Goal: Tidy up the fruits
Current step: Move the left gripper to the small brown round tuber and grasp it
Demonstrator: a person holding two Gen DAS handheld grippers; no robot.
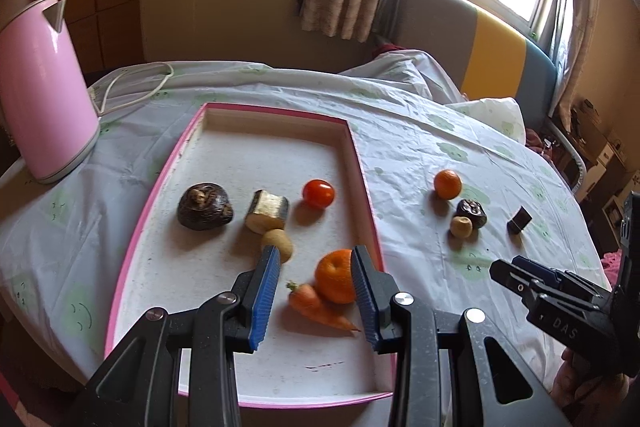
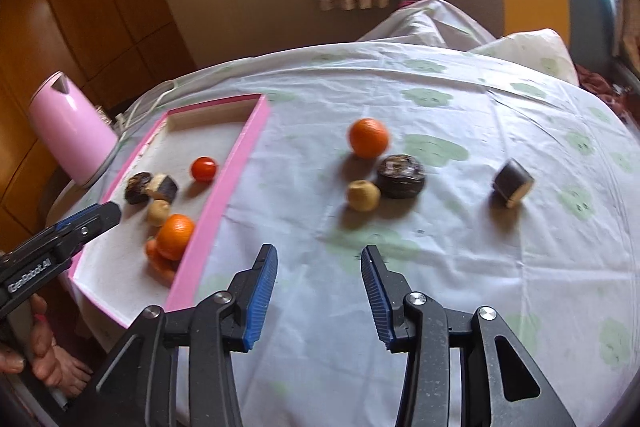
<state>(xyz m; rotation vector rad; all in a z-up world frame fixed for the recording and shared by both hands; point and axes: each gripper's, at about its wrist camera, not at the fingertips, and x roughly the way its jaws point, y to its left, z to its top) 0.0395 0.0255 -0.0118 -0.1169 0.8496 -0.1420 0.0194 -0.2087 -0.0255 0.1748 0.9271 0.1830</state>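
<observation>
Carrot (image 2: 160,261) half behind orange (image 2: 175,235).

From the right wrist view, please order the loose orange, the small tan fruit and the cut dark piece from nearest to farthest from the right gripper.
Measured from the right gripper:
1. Small tan fruit, just ahead.
2. Loose orange, behind it.
3. Cut dark piece, far right.

Left wrist view looks down close over the tray (image 1: 362,163); right views tablecloth (image 2: 460,267), sharing tray.
</observation>
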